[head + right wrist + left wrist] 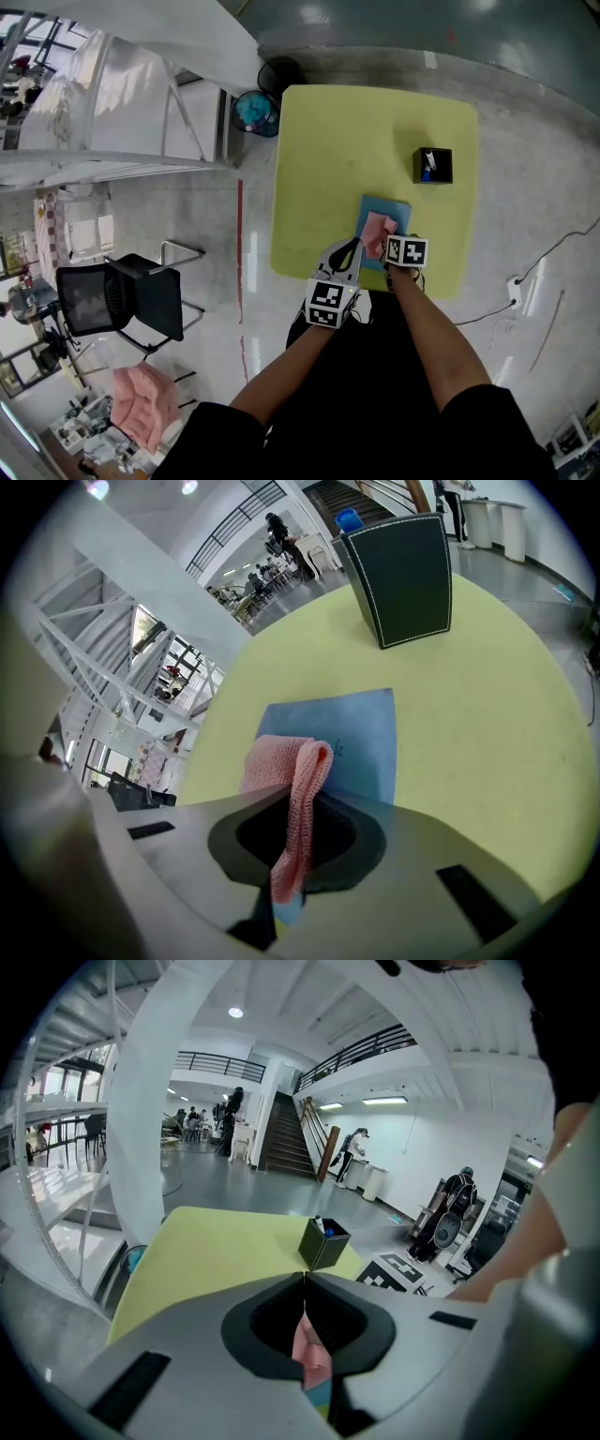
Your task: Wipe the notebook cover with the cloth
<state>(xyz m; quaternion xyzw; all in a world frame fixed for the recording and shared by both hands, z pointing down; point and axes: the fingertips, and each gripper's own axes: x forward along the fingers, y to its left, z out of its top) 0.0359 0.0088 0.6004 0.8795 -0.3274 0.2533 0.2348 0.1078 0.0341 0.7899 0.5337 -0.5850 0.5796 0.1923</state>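
While right gripper [300, 803] clamps cloth [279, 766] | notebook [364, 731] — near table [375, 131] front edge

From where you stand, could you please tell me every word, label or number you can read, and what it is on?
No text reads in full.
Blue notebook: one small dark mark beside the pink cloth, perhaps a "k", partly covered, not readable for sure.
Marker cubes: black-and-white square patterns only, no letters.
Black pen holder: no print visible.
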